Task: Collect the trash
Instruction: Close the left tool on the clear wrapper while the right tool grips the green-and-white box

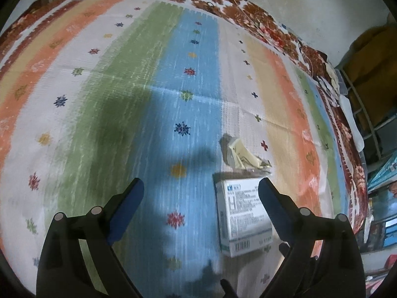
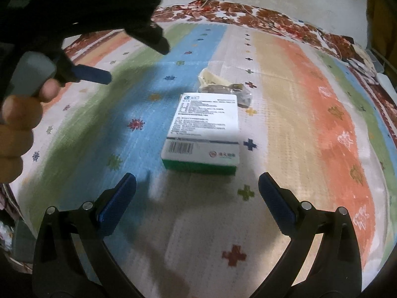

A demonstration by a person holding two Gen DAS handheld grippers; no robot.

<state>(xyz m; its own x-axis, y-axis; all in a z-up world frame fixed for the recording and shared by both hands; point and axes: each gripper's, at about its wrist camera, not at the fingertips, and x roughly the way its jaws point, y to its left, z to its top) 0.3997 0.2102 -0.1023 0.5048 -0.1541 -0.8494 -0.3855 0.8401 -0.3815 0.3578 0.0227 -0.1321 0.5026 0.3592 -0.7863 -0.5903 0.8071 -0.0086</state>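
On the striped mat (image 2: 285, 79) sits a white box (image 2: 203, 134) with a crumpled wrapper (image 2: 223, 84) touching its far end. Both the left gripper (image 1: 201, 186) and right gripper (image 2: 197, 181) have jaws spread wide, holding nothing, box just ahead of the right one.

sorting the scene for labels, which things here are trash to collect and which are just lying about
Part of the job:
- white and green carton
- crumpled yellow wrapper
- left claw and right claw, both open and empty

Just lying about:
- striped mat
- floral blanket beneath it
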